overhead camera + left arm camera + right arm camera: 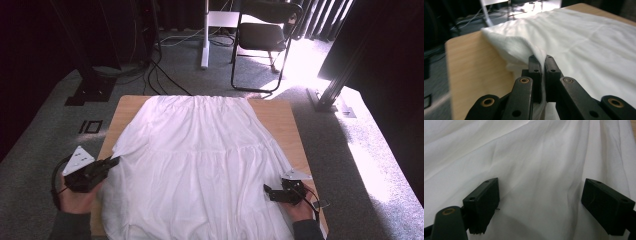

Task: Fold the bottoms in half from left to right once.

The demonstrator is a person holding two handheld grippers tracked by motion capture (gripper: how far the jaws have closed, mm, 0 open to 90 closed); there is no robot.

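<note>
Cloth covers most of the wooden surface (280, 117): a white skirt (200, 160) lies spread flat, its gathered waistband at the far edge and its wide hem hanging toward the person's side. Faint horizontal seams cross it in tiers.

The left gripper (114, 161) sits at the skirt's left edge, held in the person's left hand (75, 197), with the grey three-cornered plate (78, 160) on top of it. In the left gripper view its jaws are pressed together on a fold of the white fabric (524, 47), which rises out from between them and bunches into a small raised ridge just ahead of the gripper (542, 66). Bare wood (474, 67) lies to the left of that gripper, and the flat expanse of the skirt stretches away to its right.

The right gripper (270, 192) rests near the skirt's right edge on the person's side, held by the right hand (300, 210). In the right gripper view its jaws stand wide apart with nothing between them, and the gripper (540, 202) hangs just above smooth, lightly creased skirt fabric (539, 162); whether the jaw tips touch the cloth I cannot tell.

Beyond the surface, ahead of both grippers, a black folding chair (262, 37) stands on grey carpet (350, 150), with cables (160, 75) trailing across the floor.
</note>
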